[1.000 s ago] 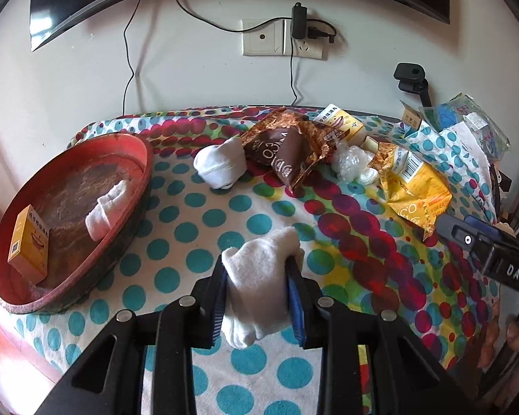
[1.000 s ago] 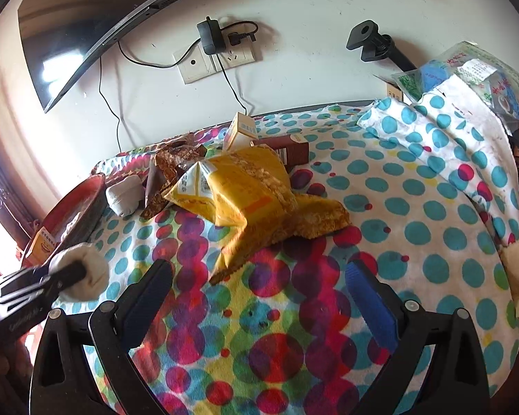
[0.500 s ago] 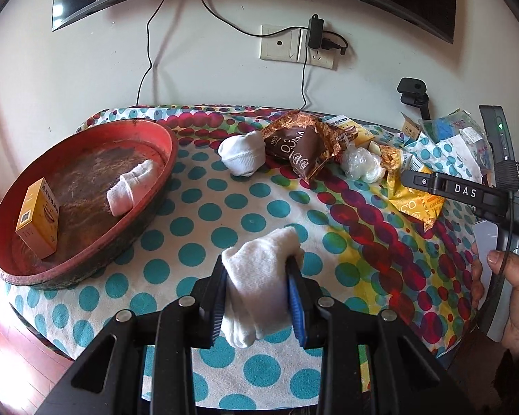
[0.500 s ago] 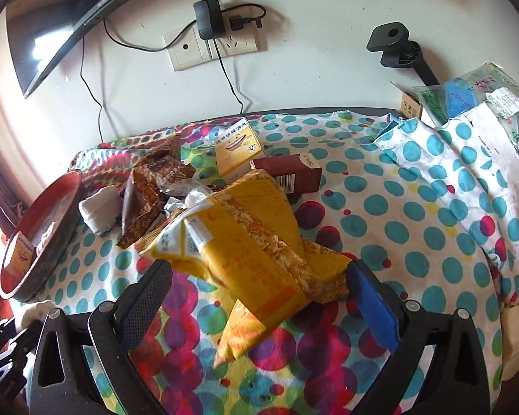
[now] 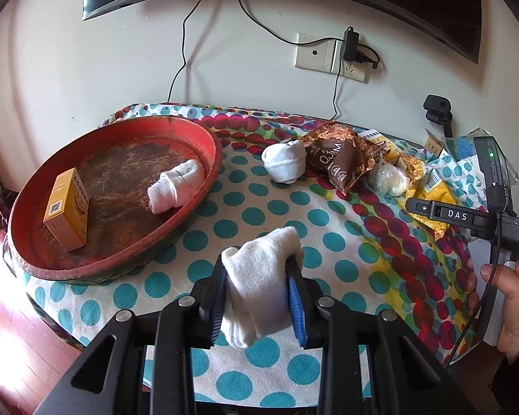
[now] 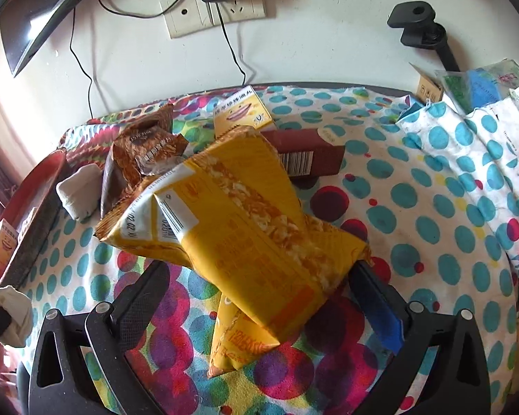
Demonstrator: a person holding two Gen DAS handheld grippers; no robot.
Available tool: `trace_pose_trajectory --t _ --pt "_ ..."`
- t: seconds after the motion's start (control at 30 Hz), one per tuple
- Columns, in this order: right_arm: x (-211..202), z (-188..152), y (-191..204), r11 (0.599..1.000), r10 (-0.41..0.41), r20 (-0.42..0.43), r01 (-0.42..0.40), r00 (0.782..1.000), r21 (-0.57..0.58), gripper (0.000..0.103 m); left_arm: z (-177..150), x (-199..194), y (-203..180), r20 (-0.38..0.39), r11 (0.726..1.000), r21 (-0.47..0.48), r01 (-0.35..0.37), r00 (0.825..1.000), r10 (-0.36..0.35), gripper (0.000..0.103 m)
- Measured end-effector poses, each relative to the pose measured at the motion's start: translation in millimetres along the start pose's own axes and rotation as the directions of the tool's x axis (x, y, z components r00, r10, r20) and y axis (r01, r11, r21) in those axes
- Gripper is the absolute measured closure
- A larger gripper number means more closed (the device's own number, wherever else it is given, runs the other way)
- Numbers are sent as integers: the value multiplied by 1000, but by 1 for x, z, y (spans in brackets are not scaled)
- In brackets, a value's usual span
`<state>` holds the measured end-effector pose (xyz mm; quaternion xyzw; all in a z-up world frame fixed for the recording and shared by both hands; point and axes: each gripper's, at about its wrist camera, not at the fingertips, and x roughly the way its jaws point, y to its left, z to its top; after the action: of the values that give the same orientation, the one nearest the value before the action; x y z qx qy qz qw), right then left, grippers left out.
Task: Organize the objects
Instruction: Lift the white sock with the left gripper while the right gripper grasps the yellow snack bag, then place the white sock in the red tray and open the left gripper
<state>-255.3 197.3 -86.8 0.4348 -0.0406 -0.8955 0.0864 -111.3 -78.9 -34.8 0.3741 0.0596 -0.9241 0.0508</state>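
Currently our left gripper (image 5: 257, 301) clamps a rolled white cotton sock (image 5: 259, 283) above the dotted tablecloth (image 5: 328, 266), just beside the round red tray (image 5: 204, 138). Our right gripper (image 6: 263, 290) gapes wide around a yellow foil snack bag (image 6: 245, 228), not pinching. Risk: soft sock slips loose short of the tray. Its long axis runs away from us, tip toward the wall.

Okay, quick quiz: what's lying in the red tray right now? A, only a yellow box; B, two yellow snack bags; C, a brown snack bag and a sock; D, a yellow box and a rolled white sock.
D: the left wrist view shows the red tray holding a yellow box and a rolled white sock, nothing else.
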Motion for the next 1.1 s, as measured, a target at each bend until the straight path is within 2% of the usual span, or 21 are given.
trace_pose_trajectory --t 0.07,0.13,0.2,0.23,0.27,0.3,0.33,0.57,0.77,1.1 --pt "1 0 1 1000 4 -6 -4 1000 -1 0 0 0 3 0 1000 -5 -18 1000 18 72" --pt "1 -1 1 1000 8 -6 -8 1000 -2 6 0 0 7 2 999 -9 -41 999 41 72" --pt "-1 -1 3 1000 -14 4 14 1000 -8 31 1 0 10 7 998 -9 -64 998 64 71" --pt "-2 -1 3 1000 -9 8 9 1000 -9 36 2 0 12 7 997 -12 -73 997 73 71" --pt "-3 -1 2 1000 -7 12 7 1000 -4 51 3 0 14 6 997 -15 -82 997 82 71" --pt "-3 0 0 1000 12 14 -13 1000 5 73 4 0 17 6 996 -19 -91 996 91 71" --pt "-3 0 -2 999 34 12 -34 999 14 79 5 -1 19 7 995 -23 -100 995 100 71" --pt "-9 1 -14 994 65 40 -68 997 83 85 16 -6 43 22 986 -53 -156 987 157 71" --pt "-12 1 -15 992 81 46 -85 996 92 86 28 -15 70 39 975 -64 -213 976 216 71" --pt "-14 -2 -21 986 116 52 -121 992 116 86 43 -28 143 35 937 -136 -322 944 329 71"
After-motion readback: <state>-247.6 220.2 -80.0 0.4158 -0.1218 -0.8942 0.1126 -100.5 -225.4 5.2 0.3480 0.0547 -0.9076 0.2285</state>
